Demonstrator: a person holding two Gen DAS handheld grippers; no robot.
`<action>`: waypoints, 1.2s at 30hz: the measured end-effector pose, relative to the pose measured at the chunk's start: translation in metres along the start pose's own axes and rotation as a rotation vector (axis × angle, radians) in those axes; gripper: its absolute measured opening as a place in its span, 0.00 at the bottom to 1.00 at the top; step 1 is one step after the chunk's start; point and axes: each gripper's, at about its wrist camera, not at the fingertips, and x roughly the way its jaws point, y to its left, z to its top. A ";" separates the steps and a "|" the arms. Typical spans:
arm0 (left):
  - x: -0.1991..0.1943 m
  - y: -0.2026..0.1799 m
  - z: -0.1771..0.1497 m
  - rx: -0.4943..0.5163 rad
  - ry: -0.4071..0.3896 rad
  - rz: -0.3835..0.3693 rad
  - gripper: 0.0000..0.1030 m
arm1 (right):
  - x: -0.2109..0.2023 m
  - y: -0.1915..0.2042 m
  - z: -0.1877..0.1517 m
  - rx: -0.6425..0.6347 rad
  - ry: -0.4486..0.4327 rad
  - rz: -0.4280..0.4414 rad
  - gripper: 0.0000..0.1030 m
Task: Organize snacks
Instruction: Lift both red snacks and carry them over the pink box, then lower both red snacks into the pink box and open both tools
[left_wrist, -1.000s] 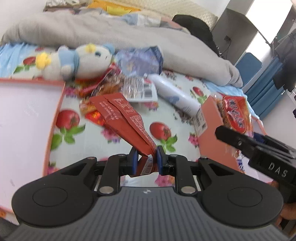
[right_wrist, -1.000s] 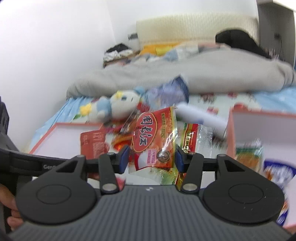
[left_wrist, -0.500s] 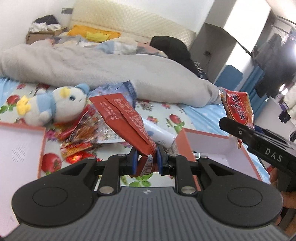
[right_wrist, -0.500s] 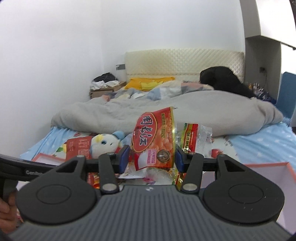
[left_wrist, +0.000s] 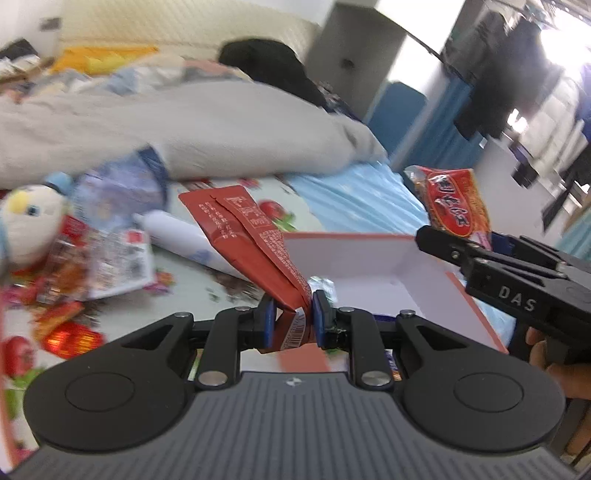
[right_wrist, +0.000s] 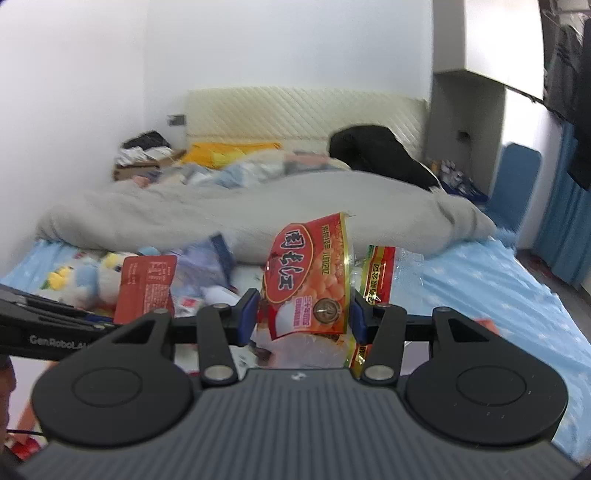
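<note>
My left gripper (left_wrist: 292, 319) is shut on the lower end of a long dark-red snack packet (left_wrist: 243, 236), which slants up to the left, above the near edge of an orange box (left_wrist: 369, 266) with a white inside. My right gripper (right_wrist: 302, 317) is shut on a red-and-yellow peanut bag (right_wrist: 308, 288) and holds it upright over the bed. In the left wrist view that peanut bag (left_wrist: 456, 206) and the right gripper (left_wrist: 491, 253) show at the right, above the box's far corner. The dark-red packet (right_wrist: 146, 288) shows left in the right wrist view.
Loose snack wrappers (left_wrist: 92, 266), a white tube (left_wrist: 184, 240) and a plush toy (left_wrist: 29, 221) lie on the tomato-print sheet left of the box. A grey duvet (left_wrist: 184, 125) lies across the bed behind. A second orange tray edge (left_wrist: 3, 325) shows at far left.
Both grippers have lifted and swung right with their packets still gripped. The left one now sits over the orange box, and the snack pile has slid to the left of its view.
</note>
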 end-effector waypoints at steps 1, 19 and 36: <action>0.010 -0.005 0.001 0.004 0.021 -0.013 0.23 | 0.003 -0.006 -0.003 0.005 0.016 -0.011 0.51; 0.123 -0.031 0.009 -0.049 0.318 -0.030 0.23 | 0.071 -0.086 -0.071 0.138 0.402 -0.017 0.51; 0.119 -0.028 0.012 -0.081 0.301 -0.004 0.57 | 0.066 -0.099 -0.069 0.201 0.398 0.006 0.76</action>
